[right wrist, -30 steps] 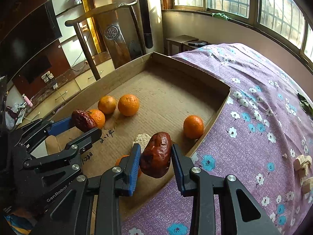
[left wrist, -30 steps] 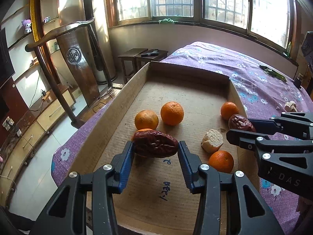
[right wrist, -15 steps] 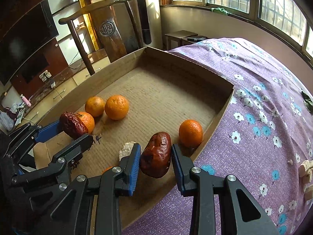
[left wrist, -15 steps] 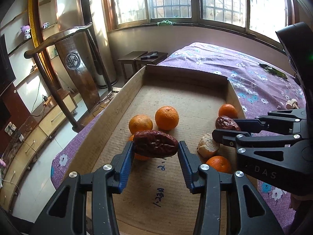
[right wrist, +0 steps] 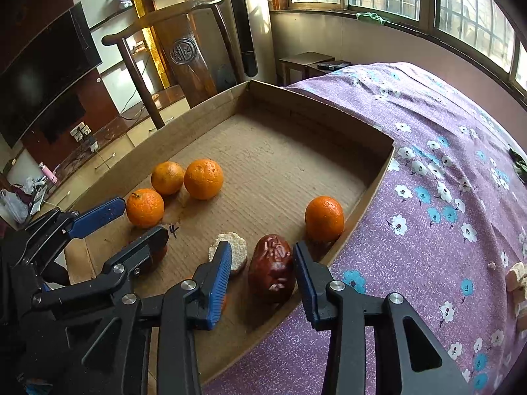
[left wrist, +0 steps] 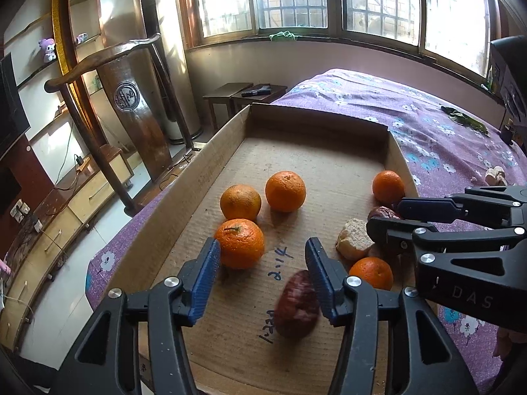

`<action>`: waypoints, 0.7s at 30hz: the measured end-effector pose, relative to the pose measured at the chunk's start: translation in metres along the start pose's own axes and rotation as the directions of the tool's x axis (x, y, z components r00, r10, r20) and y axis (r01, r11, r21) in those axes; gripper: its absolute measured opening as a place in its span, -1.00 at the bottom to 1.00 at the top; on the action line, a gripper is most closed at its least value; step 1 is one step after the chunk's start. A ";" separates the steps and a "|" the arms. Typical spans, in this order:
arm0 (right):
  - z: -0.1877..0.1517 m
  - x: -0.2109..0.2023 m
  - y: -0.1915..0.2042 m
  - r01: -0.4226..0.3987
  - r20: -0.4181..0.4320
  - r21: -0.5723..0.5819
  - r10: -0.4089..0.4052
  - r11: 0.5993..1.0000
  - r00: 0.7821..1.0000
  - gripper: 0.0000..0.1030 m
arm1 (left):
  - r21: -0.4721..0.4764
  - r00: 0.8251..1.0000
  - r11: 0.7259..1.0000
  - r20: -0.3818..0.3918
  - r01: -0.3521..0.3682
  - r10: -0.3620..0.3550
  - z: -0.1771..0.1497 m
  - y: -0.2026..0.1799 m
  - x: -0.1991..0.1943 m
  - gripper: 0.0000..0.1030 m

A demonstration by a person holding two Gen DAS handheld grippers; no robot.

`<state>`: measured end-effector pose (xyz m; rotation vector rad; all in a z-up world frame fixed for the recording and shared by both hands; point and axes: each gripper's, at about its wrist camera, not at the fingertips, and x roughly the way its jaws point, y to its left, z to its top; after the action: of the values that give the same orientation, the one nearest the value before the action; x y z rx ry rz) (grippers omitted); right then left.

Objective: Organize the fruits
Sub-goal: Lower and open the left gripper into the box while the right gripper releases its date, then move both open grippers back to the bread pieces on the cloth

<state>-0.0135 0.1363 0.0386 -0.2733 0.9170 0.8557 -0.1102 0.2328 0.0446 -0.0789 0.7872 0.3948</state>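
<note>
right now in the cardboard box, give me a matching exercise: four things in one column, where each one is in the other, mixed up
Things:
1. blurred red date
2. wrinkled red date
3. lone orange
4. bread piece

Places:
A. against the box's right wall
B. between the opening jaws of the right gripper, untouched
C. below the opening left gripper, by the right pad
D. behind the right gripper's left pad

Pairs: 1-C, 2-B, 3-A, 4-D

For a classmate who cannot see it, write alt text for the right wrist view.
The right gripper, jaws opening, straddles a wrinkled red date in a cardboard tray on a purple floral bedspread. Four oranges, a bread piece and the left gripper share the tray.
</note>
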 end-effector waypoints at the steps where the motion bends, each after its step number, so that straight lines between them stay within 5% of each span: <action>1: -0.001 -0.001 0.000 0.000 0.002 0.000 0.000 1.000 1.000 -0.18 | -0.001 1.000 1.000 0.002 -0.004 0.004 0.000 0.000 0.000 0.13; 6: -0.007 -0.015 0.001 0.005 0.021 0.000 -0.005 1.000 1.000 -0.14 | -0.018 1.000 1.000 0.021 -0.009 0.009 0.000 0.000 -0.005 0.39; 10: -0.014 -0.030 -0.003 0.017 0.045 0.010 -0.017 1.000 0.999 0.13 | -0.012 0.999 1.000 0.032 -0.005 0.006 0.001 -0.006 -0.011 0.43; 21: -0.048 -0.068 -0.041 0.081 0.072 0.100 -0.089 0.992 0.993 0.19 | 0.044 0.993 0.994 0.056 0.098 -0.101 0.002 -0.050 -0.028 0.53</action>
<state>-0.0325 0.0475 0.0575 -0.1926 0.8669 0.7358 -0.1083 0.1785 0.0620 -0.0675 0.7302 0.2849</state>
